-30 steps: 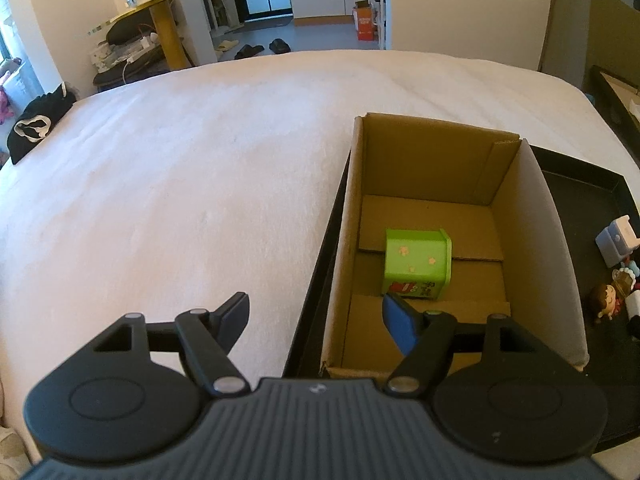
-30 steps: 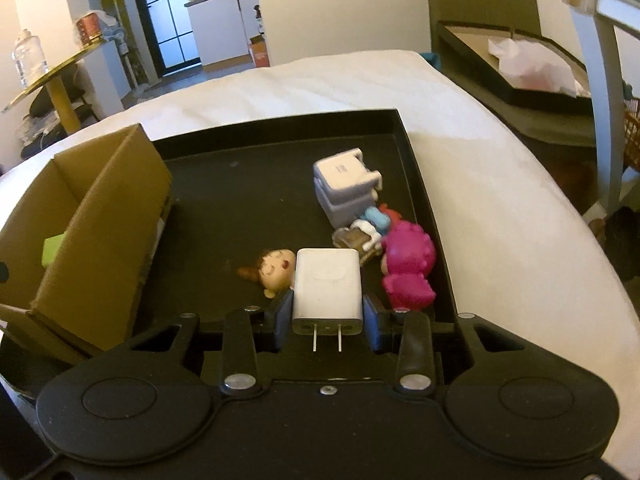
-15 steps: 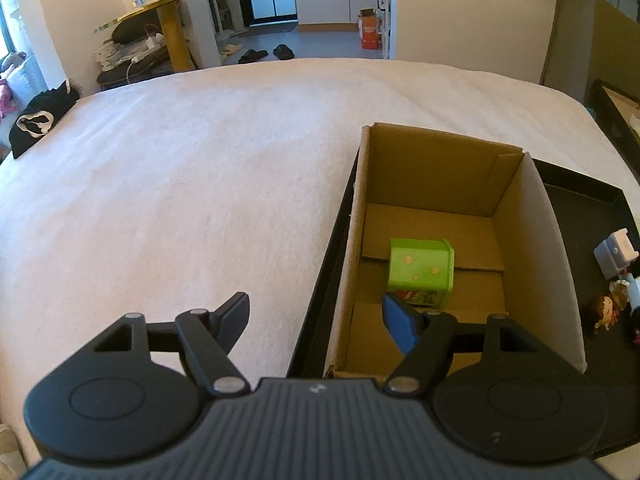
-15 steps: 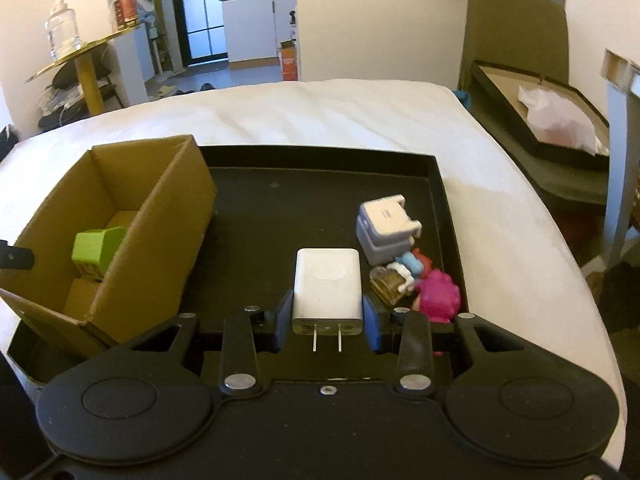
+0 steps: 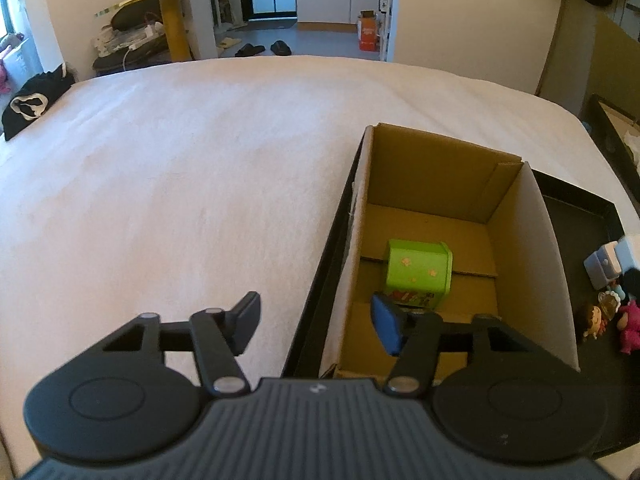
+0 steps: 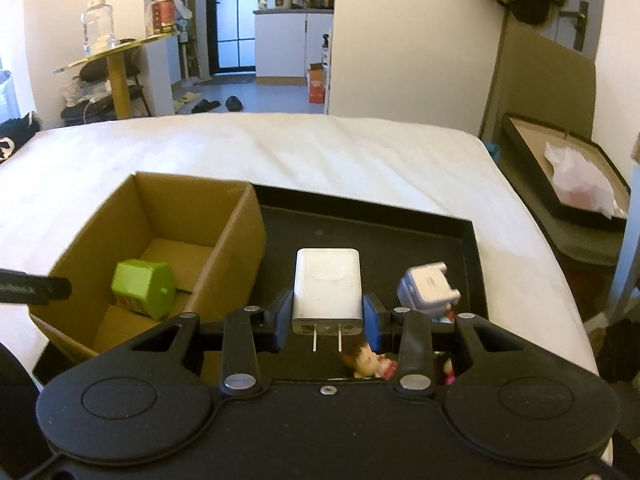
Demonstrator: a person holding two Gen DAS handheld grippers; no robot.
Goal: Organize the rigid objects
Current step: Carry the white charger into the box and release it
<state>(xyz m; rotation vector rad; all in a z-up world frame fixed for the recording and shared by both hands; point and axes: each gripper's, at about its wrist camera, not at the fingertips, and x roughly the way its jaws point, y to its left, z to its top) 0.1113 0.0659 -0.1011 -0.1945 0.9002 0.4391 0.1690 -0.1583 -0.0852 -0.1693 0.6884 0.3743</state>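
A: While I hold the right gripper point(image 6: 327, 316) above the shallow black plastic tray point(image 6: 471, 256), its blue pads are clamped on the flat white wall charger with two metal prongs point(image 6: 327, 284), prongs pointing back at my camera.

B: And where is that charger relative to the box?

A: It hangs over the tray, just right of the open brown cardboard box point(image 6: 240, 240), which stands in the tray's left end. The lime-green hexagonal tin point(image 6: 143, 294) lies on its side on the box floor.

B: What about my left view?

A: The left gripper point(image 5: 316, 326) is closing with nothing between its fingers; one finger sits over the white bedcover point(image 5: 180, 184), the other over the box's near end, by the tin.

B: What is left on the tray?

A: A second white cube-shaped plug adapter point(image 6: 428, 288), a small brown-haired doll figurine point(image 6: 366, 360) and a pink toy point(image 5: 632, 326), clustered at the right.
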